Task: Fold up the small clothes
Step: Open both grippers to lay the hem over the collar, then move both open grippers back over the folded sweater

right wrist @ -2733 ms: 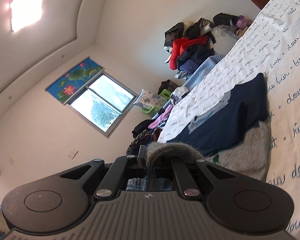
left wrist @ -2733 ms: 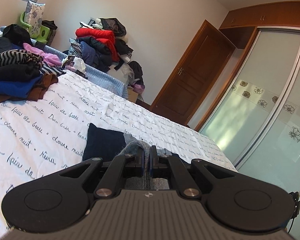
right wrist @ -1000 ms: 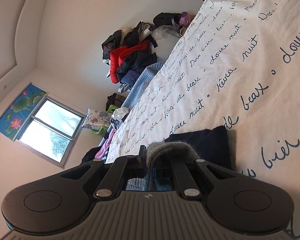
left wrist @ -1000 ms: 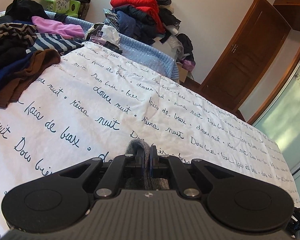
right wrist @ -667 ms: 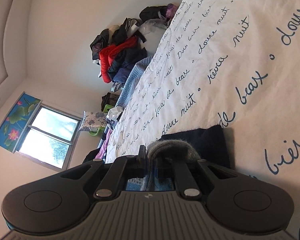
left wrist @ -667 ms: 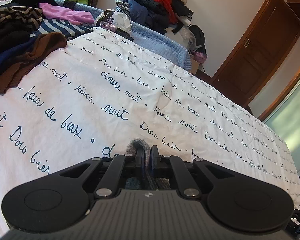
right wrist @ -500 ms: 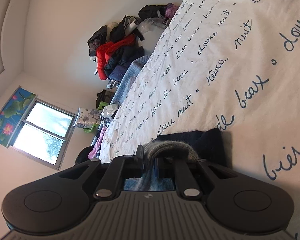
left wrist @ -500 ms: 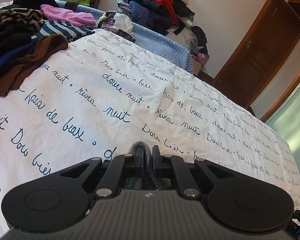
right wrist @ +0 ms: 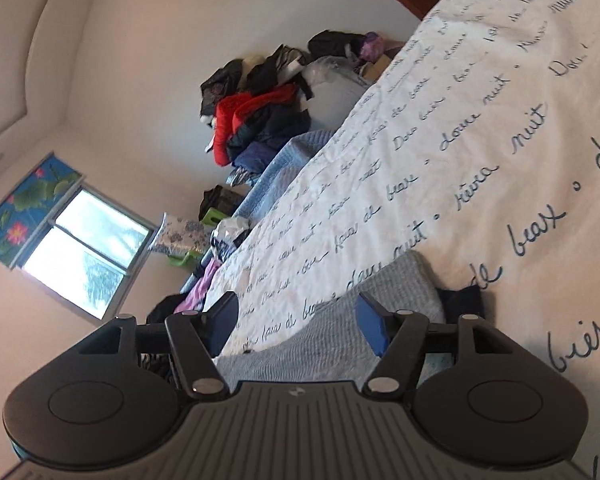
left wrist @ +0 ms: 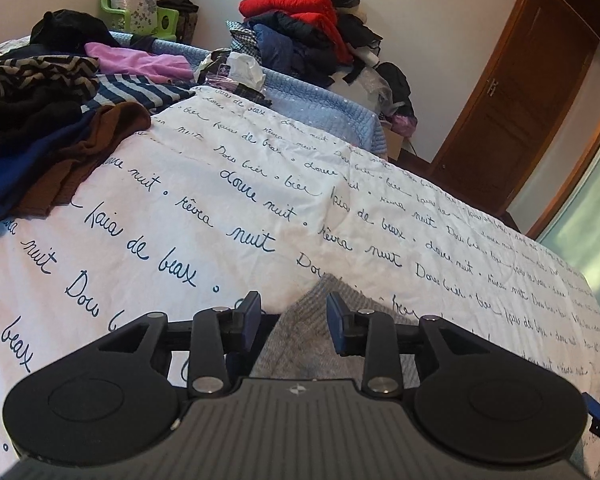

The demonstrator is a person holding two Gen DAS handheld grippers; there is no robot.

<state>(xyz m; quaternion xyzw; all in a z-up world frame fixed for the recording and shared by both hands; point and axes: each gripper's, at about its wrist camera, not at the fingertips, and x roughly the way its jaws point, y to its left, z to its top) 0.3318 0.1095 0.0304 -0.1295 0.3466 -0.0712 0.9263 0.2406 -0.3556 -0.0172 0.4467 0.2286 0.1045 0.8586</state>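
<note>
A small grey knit garment [left wrist: 328, 344] with a dark navy part lies flat on the white bedspread [left wrist: 228, 208] printed with blue handwriting. My left gripper [left wrist: 294, 322] hovers over its near corner, jaws opening, and the pads stand clear of the cloth. In the right wrist view the same grey garment [right wrist: 332, 320] lies below my right gripper [right wrist: 298, 328], whose jaws are opening wide with the pads off the fabric. A navy edge [right wrist: 462, 298] pokes out at its right side.
A heap of dark, striped, brown and pink clothes [left wrist: 48, 112] sits on the bed's left end. A pile of red and navy jackets [left wrist: 308, 36] stands by the far wall. A wooden door [left wrist: 516, 108] and glass wardrobe panels [left wrist: 584, 224] are to the right.
Both grippers were shut on the grey garment's folded edge; now both have let go and their jaws stand apart. The garment has dropped flat onto the bedspread.
</note>
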